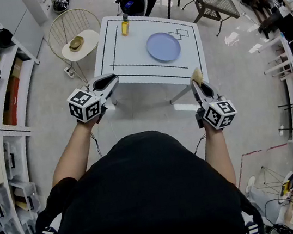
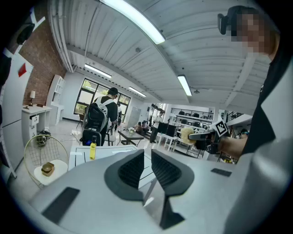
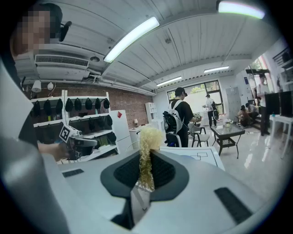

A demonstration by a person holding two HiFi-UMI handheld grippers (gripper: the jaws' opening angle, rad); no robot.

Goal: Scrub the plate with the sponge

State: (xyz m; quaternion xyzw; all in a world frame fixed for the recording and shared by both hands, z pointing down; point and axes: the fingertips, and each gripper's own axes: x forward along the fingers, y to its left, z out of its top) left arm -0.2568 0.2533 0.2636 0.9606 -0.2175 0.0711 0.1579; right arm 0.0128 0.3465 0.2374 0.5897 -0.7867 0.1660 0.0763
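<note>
- The person's black shirt (image 1: 148, 196) was closest to the head camera, and it filled the bottom of that view.
- Both bare arms reached out from it, and each hand held a claw.
- The right gripper (image 1: 197, 83) was squeezed shut on the sponge (image 3: 147, 155).
- The sponge stood up on its thin edge between the two jaws.
- Its long side ran along the jaws, and its end poked out past the tips.
- That end pointed toward the table (image 1: 127, 61) and a little bit down.
- The sponge was pale yellow and looked fuzzy and curly, and the grip pinched it thin.
- From the head view it sat at the near right edge of the table.
- The left gripper (image 1: 114, 78) had its jaws a little apart, with nothing between them.
- It was at the near left edge of the table.
- The plate (image 1: 163, 46) was round and light blue.
- It lay flat on the white table, toward the far right side, next to some small squares drawn in black.
- The plate was well apart from the sponge and from both claws.
- A small yellow bottle (image 1: 125, 26) stood upright at the far edge of the table.
</note>
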